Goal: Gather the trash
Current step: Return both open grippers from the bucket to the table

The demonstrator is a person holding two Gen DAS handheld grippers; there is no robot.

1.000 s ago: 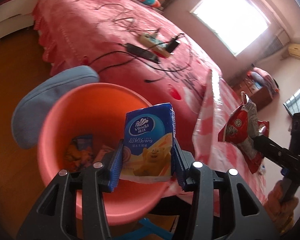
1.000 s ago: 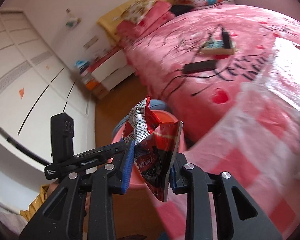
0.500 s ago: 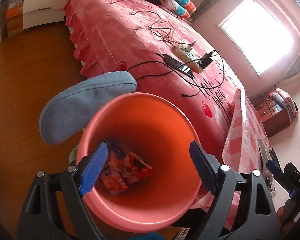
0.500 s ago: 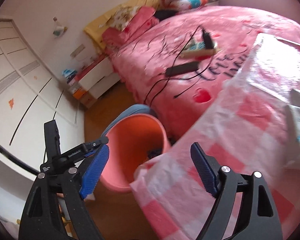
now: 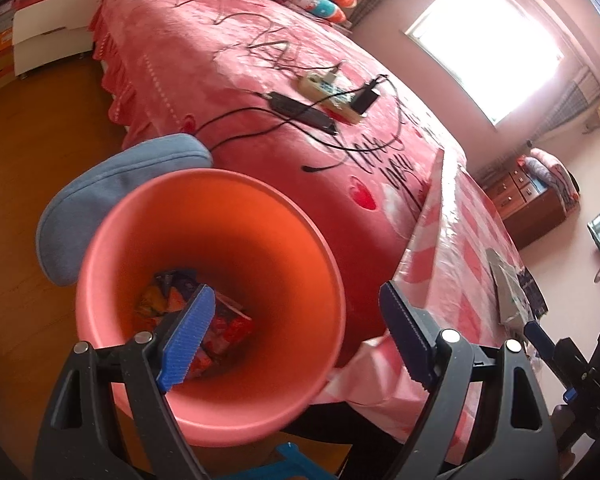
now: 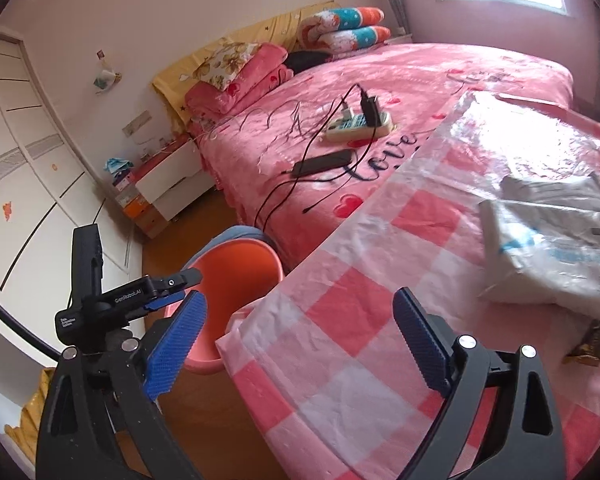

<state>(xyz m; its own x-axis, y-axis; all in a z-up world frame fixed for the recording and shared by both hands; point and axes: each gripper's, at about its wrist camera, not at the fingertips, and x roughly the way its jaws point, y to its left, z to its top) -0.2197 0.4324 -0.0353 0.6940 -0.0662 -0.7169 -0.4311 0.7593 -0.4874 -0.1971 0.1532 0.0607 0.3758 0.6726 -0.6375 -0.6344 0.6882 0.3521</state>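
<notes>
The left claw [image 5: 292, 336] is now hanging spread and empty over the orange bin [image 5: 112, 360], its tissue pack gone from between the pads, with wrappers [image 5: 228, 326] lying at the bottom. The right claw [image 6: 298, 344], also parted after shedding its snack bag, is turning toward the checkered surface [image 6: 340, 308], where a white plastic package [image 6: 548, 232] and a small brown wrapper [image 6: 588, 344] are waiting.

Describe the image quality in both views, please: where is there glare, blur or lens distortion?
Left wrist view: the window is blown out white, the orange bin rim looks soft, and the fisheye bends the bed edges. Right wrist view: daylight glares off the plastic checked cloth, dark vignette fills the corners, and the wardrobe lines curve.
</notes>
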